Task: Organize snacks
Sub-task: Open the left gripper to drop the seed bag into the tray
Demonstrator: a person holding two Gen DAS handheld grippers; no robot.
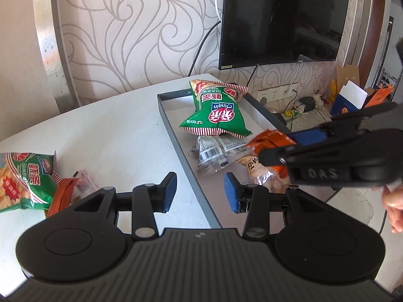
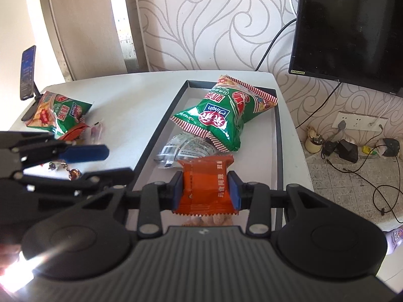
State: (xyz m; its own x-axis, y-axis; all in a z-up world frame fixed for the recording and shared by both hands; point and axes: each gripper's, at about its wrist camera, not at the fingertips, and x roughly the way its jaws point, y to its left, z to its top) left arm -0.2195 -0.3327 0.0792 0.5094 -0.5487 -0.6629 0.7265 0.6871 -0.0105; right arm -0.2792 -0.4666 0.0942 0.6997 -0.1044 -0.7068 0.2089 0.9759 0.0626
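Note:
My right gripper [image 2: 207, 190] is shut on an orange snack packet [image 2: 206, 185] and holds it over the near end of the grey tray [image 2: 161, 123]; it also shows in the left wrist view [image 1: 270, 142]. In the tray lie a green chip bag [image 2: 221, 119], a clear barcode packet [image 2: 181, 151] and a pale snack packet [image 1: 262, 173]. My left gripper [image 1: 200, 192] is open and empty above the tray's left wall [image 1: 186, 166]. On the table to the left lie another green chip bag [image 1: 22, 178], an orange packet [image 1: 61, 195] and a small pink packet [image 1: 84, 182].
A white table [image 1: 113, 130] stands against a patterned wall with a black TV [image 1: 282, 17]. A phone on a stand [image 2: 27, 75] is at the table's far left. Cables, sockets and boxes lie on the floor to the right [image 2: 352, 148]. A keychain [image 2: 73, 173] lies on the table.

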